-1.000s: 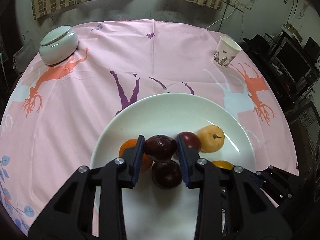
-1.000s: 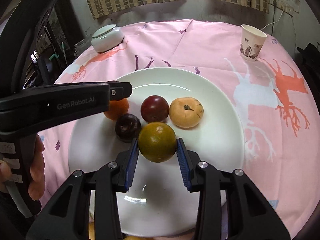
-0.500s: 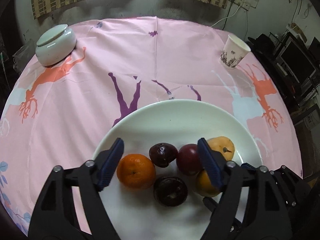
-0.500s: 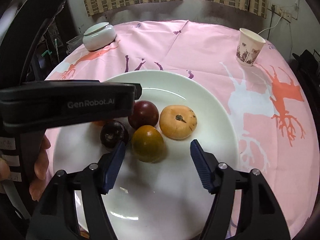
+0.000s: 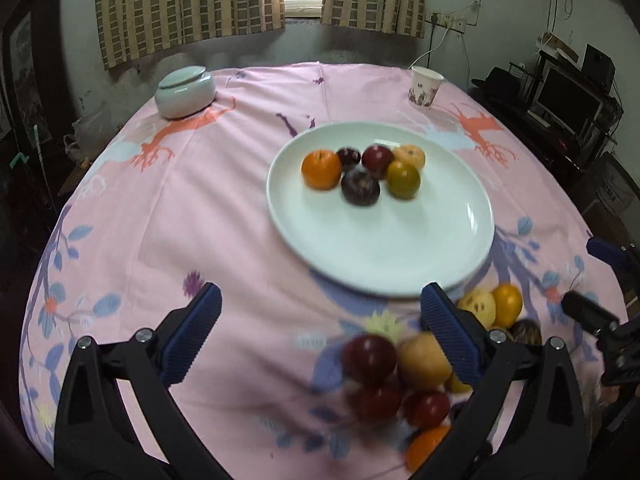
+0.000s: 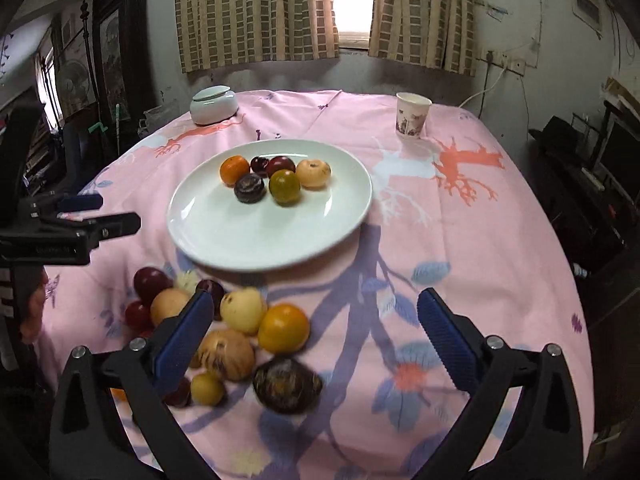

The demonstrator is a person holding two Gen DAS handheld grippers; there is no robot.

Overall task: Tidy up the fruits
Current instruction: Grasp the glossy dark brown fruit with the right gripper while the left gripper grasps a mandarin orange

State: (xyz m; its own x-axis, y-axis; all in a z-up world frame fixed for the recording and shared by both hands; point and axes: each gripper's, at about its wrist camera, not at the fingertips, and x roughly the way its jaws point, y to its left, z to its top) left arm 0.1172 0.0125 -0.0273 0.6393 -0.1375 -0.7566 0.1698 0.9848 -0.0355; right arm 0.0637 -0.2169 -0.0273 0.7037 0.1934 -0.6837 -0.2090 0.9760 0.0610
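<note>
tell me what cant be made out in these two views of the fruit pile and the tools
- Left wrist view: the fruit pile is motion-blurred, and the left tool finger covers part of it, so no exact count.
- Right wrist view: the right tool finger hides some fruits at the near left.
- Paper cup: print too small to read.
- Lidded jar: contents hidden by its lid.

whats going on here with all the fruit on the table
A person holding two grippers is moving fruit from a loose pile on the pink tablecloth onto a white plate. Six fruits sit on the plate, including an orange. The left gripper and right gripper are open and empty above the pile.
</note>
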